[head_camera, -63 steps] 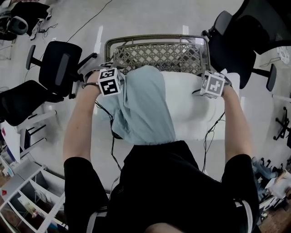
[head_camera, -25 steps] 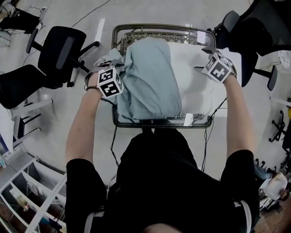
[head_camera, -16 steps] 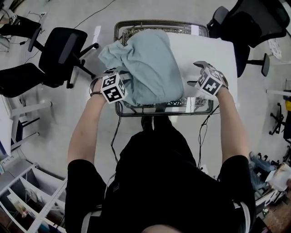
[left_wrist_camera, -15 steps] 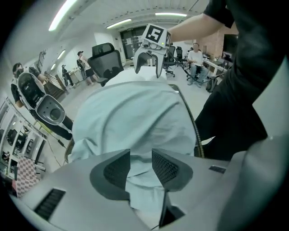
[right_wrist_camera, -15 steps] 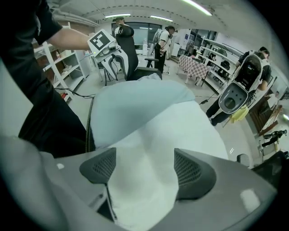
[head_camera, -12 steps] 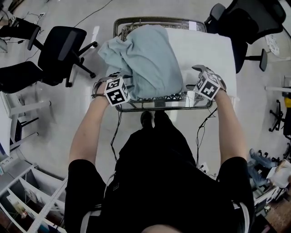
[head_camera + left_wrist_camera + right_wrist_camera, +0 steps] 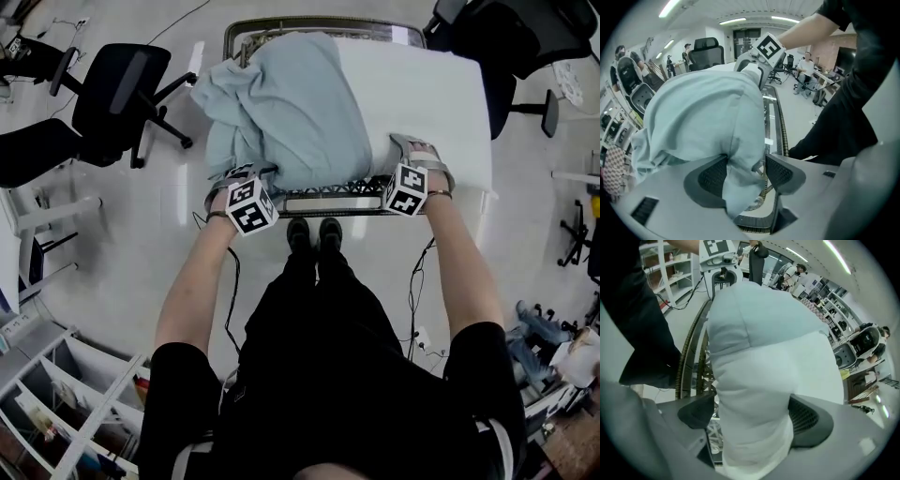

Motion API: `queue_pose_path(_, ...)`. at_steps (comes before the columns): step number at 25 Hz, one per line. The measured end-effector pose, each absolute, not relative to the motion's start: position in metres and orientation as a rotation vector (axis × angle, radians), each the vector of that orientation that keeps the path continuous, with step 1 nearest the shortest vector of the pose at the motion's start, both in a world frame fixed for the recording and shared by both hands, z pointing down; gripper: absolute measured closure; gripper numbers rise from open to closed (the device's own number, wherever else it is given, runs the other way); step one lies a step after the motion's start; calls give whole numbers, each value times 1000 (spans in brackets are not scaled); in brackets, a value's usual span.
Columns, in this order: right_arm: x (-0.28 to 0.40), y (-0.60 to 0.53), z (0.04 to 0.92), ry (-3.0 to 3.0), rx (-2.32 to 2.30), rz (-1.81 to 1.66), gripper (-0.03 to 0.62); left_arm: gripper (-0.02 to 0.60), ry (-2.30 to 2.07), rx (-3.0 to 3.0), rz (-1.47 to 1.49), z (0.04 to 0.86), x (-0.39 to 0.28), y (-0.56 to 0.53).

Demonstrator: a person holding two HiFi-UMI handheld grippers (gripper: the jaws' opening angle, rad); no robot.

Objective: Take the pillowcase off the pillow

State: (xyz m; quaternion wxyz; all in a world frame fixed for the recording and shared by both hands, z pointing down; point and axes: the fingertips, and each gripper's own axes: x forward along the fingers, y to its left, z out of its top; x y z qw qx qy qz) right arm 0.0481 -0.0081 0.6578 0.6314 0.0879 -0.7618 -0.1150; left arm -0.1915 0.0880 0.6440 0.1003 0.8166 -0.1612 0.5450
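Pulled nearer, left gripper [image 7: 745,176] and right gripper [image 7: 751,420] just opened, straddling crumpled blue pillowcase [image 7: 281,103] and plump pillow [image 7: 412,94].

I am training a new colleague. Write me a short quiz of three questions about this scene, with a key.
1. True or false: the pillowcase covers the whole pillow.
2. What lies between the jaws of the left claw: A pillowcase, B cable, C nothing?
3. Fill in: between the jaws of the right claw lies the bare white ____.
Key: 1 false; 2 A; 3 pillow. Both claws' jaws have just been opening round these.
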Motion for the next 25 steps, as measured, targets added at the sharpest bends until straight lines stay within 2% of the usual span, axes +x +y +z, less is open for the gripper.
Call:
queue_pose_path(6, 39, -22, 688, -1743, 267, -353, 77, 336, -704, 2413, 1689, 657, -187, 72)
queue_pose_path(8, 38, -23, 690, -1744, 264, -371, 79, 358, -742, 2383, 1689, 658, -190, 71)
queue_pose_path(9, 37, -25, 689, -1747, 267, -379, 93, 367, -753, 2368, 1705, 658, -191, 70)
queue_pose_path(11, 37, -26, 683, -1763, 271, -371, 174, 380, -761, 2345, 1776, 658, -195, 71)
queue_pose_path(13, 37, -22, 675, -1785, 261, -337, 229, 395, -759, 2317, 1849, 660, -198, 74)
queue_pose_path(16, 39, -17, 662, -1804, 228, -283, 274, 452, -756, 2253, 1892, 658, -200, 77)
queue_pose_path(19, 39, -14, 649, -1808, 203, -233, 299, 463, -767, 2245, 1874, 652, -200, 75)
queue_pose_path(20, 39, -14, 645, -1809, 196, -217, 303, 445, -771, 2263, 1853, 652, -199, 75)
queue_pose_path(23, 38, -14, 633, -1813, 180, -192, 309, 307, -760, 2269, 1846, 667, -206, 78)
queue_pose_path(25, 37, -13, 627, -1817, 175, -178, 313, 284, -759, 2199, 1835, 681, -218, 84)
